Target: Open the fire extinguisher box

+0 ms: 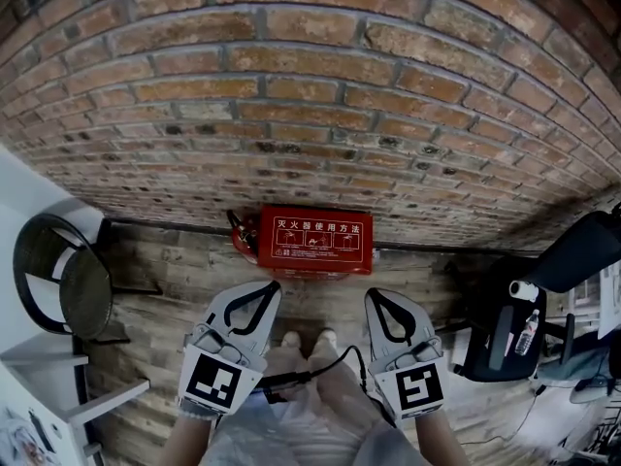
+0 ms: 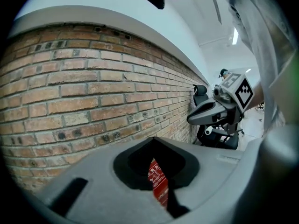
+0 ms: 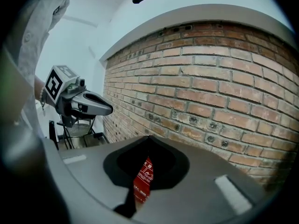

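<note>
The red metal fire extinguisher box with white pictures on it [image 1: 315, 241] sits low down on the wooden plank floor [image 1: 184, 260]. It is right up against the red brick wall [image 1: 320, 115], just ahead of the person's feet.

The left gripper [image 1: 270, 286] and the right gripper [image 1: 373, 293] are both held up in the air, well apart from the box. Each one has its two jaws pressed together with nothing in them. In each gripper view only a thin strip of the red box peeks through the slit between the jaws.

The box is closed, so I think the job is only at the reaching part. To do it well, the person should bend down and bring both grippers close. One gripper should spread its jaws to catch the edge or catch of the lid. The other can press on the box so it does not slide. I cannot see from here where the catch is, so a slow look first would help.

The long way of the box runs side to side along the wall. Its picture side is turned up and out toward the person.
</note>
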